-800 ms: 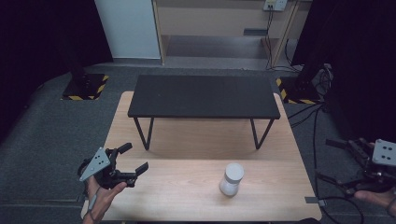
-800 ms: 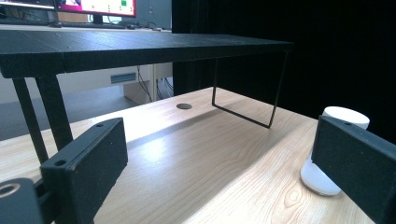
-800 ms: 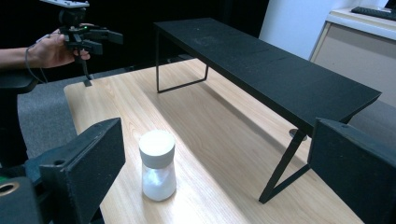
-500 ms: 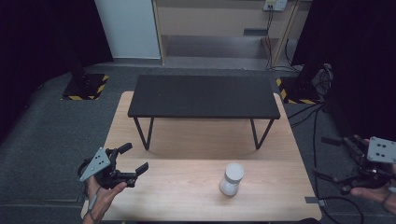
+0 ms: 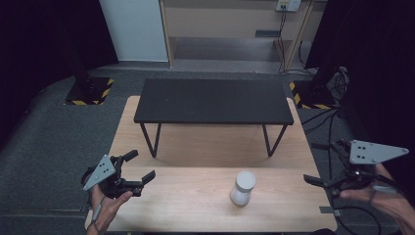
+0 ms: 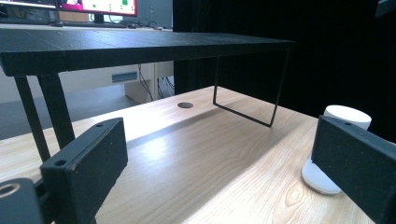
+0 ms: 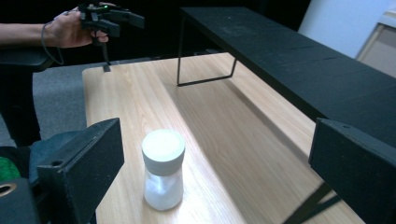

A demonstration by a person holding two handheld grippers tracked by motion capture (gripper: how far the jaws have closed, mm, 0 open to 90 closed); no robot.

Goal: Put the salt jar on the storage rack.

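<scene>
Tools both spread: my left tool [image 5: 139, 169] hangs over the table [image 5: 195, 196], right tool [image 5: 327, 164] seemingly off its edge, jar [image 5: 243, 187] between.

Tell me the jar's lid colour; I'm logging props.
Pale grey-white, on the jar of white powder; the right gripper view shows the lid best.

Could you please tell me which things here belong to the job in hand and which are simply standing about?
Part of the job:
- white jar upright on the wooden table
- right tool, open, nearest the jar
- left tool, open, at the table's left edge

Just standing about:
- black bench on the table's far half
- cables on the floor
</scene>
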